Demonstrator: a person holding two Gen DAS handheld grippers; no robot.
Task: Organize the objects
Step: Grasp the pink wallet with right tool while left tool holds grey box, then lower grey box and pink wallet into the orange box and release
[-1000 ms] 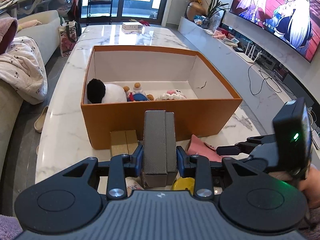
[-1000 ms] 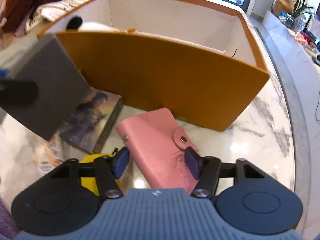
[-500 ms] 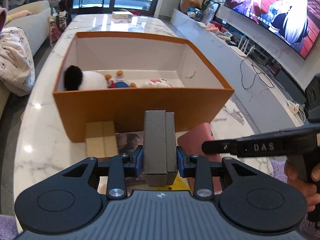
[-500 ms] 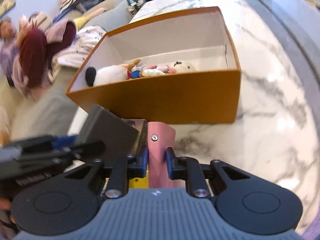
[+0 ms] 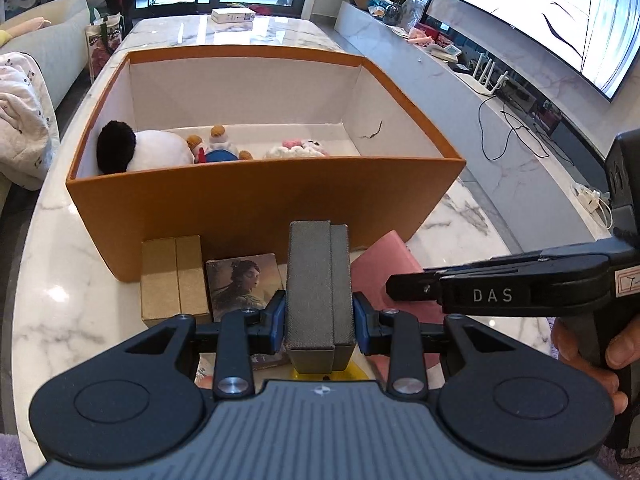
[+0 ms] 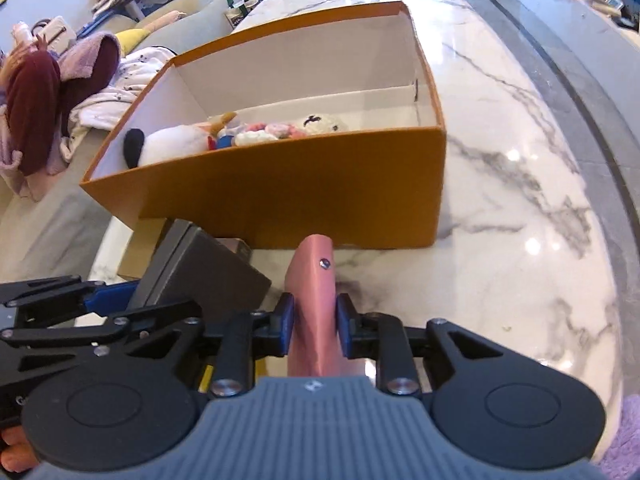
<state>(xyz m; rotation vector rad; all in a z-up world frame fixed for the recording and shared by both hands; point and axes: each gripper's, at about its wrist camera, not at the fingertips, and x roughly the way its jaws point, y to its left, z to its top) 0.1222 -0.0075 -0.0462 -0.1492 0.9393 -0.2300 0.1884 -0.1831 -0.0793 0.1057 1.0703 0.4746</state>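
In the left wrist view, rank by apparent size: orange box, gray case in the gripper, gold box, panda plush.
1. orange box, clearly largest.
2. gray case, inflated by sitting close to the lens in the left gripper.
3. gold box and panda plush: look alike, and the plush is farther and partly hidden.

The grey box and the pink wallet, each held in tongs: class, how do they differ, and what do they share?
The grey box is thick, textured and hard-edged; the pink wallet is slimmer, smooth, with a metal snap. The left tongs hold the box, the right tongs the wallet. Both are clamped edge-up, short of the orange box.
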